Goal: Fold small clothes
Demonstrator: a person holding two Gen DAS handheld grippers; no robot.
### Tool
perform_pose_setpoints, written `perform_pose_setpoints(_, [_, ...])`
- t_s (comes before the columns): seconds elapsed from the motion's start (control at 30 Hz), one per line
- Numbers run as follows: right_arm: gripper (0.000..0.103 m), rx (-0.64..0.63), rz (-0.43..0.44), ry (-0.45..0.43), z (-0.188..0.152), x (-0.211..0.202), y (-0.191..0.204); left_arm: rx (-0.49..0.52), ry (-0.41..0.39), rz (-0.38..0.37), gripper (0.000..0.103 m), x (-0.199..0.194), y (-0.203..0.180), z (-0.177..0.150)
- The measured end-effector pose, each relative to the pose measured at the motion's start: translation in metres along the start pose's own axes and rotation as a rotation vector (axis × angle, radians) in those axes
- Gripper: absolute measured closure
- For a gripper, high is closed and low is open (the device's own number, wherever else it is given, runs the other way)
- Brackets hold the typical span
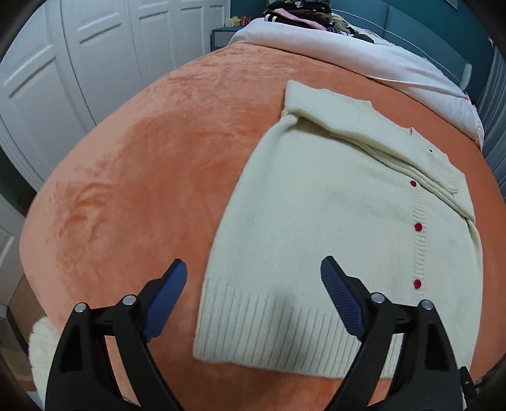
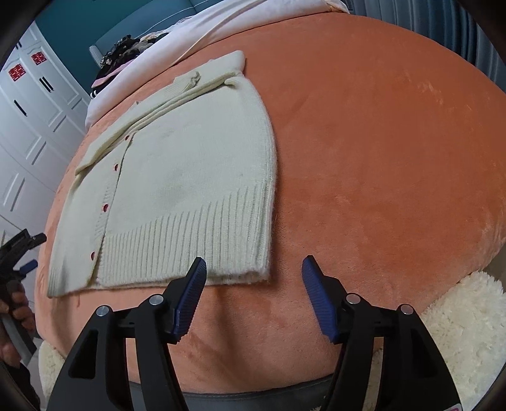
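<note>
Left gripper (image 1: 253,272) wide, empty; right gripper (image 2: 253,268) parted, above cardigan (image 2: 177,177) hem

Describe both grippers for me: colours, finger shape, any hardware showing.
The left gripper and right gripper look identical: black plastic frames with cut-out arms, silver round pivot pins, and two dark blue, ribbed, wedge-shaped fingers. No cables or markings are visible on them.

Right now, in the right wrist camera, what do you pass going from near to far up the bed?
Right gripper → ribbed hem of the cream cardigan → its folded sleeves → white duvet → pile of dark clothes.
</note>
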State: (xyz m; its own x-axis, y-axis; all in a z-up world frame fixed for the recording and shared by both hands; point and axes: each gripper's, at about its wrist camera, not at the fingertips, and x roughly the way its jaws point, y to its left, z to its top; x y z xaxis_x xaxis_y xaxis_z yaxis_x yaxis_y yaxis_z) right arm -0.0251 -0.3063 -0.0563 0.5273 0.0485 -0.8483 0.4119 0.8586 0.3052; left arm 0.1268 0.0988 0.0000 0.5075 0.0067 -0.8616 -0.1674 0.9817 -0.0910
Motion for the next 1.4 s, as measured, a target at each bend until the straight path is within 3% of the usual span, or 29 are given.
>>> perform_pose_setpoints(0.17, [0.027,0.034,0.058,-0.001,0.001,0.005,-0.004,-0.186,0.109,-0.086,0.015,0.024,0.049,-0.037])
perform_pose_setpoints(0.33, [0.024,0.113,0.142,-0.005,0.007,0.008,-0.004,-0.218,0.064,-0.150,0.016,0.022,0.051,-0.042])
perform_pose_setpoints(0.4, [0.028,0.163,0.204,0.000,0.010,0.011,-0.005,-0.233,0.076,-0.192,0.033,0.024,0.049,-0.039])
perform_pose_setpoints(0.43, [0.033,0.176,0.226,0.010,0.012,0.014,-0.003,-0.237,0.099,-0.219,0.056,0.027,0.048,-0.036])
perform_pose_setpoints(0.47, [0.048,0.179,0.225,0.023,0.014,0.017,0.001,-0.246,0.128,-0.238,0.082,0.030,0.047,-0.035])
perform_pose_setpoints(0.5, [0.073,0.173,0.215,0.036,0.016,0.021,0.005,-0.259,0.150,-0.268,0.092,0.032,0.047,-0.032])
perform_pose_setpoints(0.53, [0.088,0.160,0.201,0.049,0.019,0.024,0.010,-0.276,0.161,-0.292,0.092,0.031,0.048,-0.030])
perform_pose_setpoints(0.57, [0.094,0.150,0.200,0.053,0.022,0.024,0.014,-0.286,0.155,-0.307,0.093,0.026,0.051,-0.029])
perform_pose_setpoints(0.77, [0.096,0.070,0.297,-0.096,0.042,-0.044,0.034,-0.231,0.083,-0.387,0.094,-0.031,0.056,-0.022])
perform_pose_setpoints(0.87, [0.096,0.001,0.303,-0.101,0.042,-0.071,0.032,-0.191,0.096,-0.383,0.094,-0.046,0.060,-0.031])
perform_pose_setpoints(1.0, [0.096,-0.083,0.271,-0.005,0.022,-0.086,0.019,-0.135,0.157,-0.366,0.094,-0.059,0.071,-0.064])
perform_pose_setpoints(1.27, [0.096,-0.261,0.214,0.309,-0.071,-0.109,-0.003,0.042,0.331,-0.288,0.094,-0.092,0.097,-0.151])
perform_pose_setpoints(1.4, [0.097,-0.254,0.282,0.341,-0.084,-0.140,-0.001,0.000,0.355,-0.320,0.094,-0.123,0.112,-0.143])
